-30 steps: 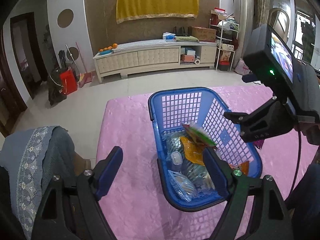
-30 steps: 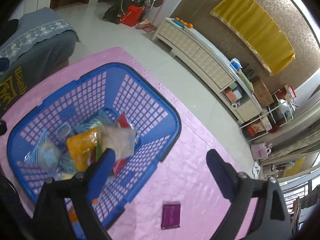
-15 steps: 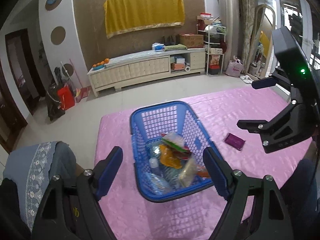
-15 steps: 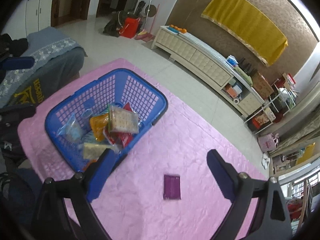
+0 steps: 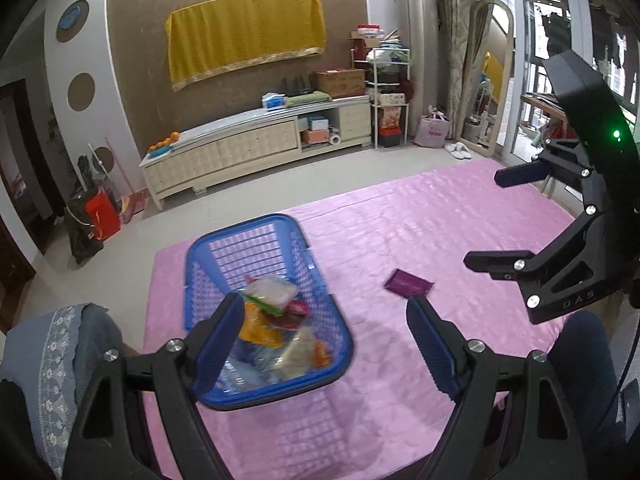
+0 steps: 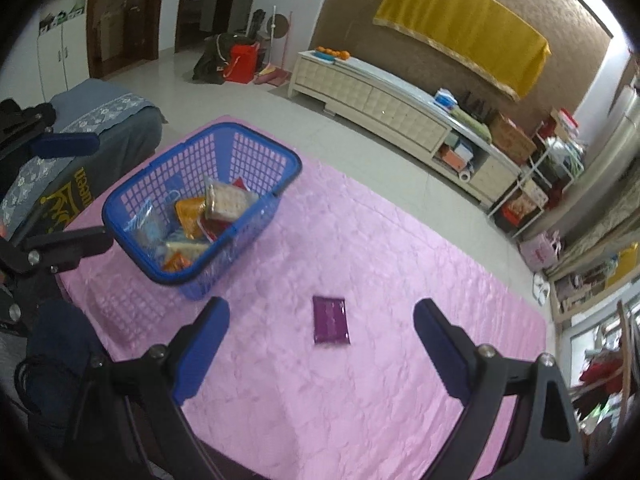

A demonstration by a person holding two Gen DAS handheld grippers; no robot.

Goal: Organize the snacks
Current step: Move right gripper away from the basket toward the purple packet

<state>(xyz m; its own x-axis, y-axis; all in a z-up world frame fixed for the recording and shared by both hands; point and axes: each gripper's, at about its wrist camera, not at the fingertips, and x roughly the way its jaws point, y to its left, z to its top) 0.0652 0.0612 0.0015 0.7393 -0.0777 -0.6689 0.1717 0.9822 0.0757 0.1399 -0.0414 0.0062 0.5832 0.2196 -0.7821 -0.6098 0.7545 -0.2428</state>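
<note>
**Basket filled, one purple packet on the cloth**

Far left: grey-blue lace-trimmed fabric (image 5: 52, 364) draped beside the tabletop. Next, left hand-held gripper (image 5: 326, 346), released, jaws spread wide and holding nothing, hovering above the near edge of the pink cloth (image 5: 440, 240) covering the tabletop. Behind its left finger, a blue plastic basket (image 5: 208, 248) standing upright on the cloth, slightly blurred in the left wrist view. Inside the basket, a pile of snack packets (image 6: 192, 220): a clear pack of crackers (image 6: 226, 200) on top, tilted, with orange, red and pale blue wrappers beneath and beside it. To the right of the basket, well apart from it, a flat purple packet (image 6: 330, 319) lying alone on the cloth. Over that packet in the right wrist view, right hand-held gripper (image 6: 322, 340), likewise released, fingers wide apart, empty, raised clear of the cloth. Packet framed between the two blue pads (image 6: 204, 344), touching neither. Beyond the tabletop, a long cream cabinet (image 5: 256, 144) against the brown wall under a yellow cloth (image 5: 244, 36).
</note>
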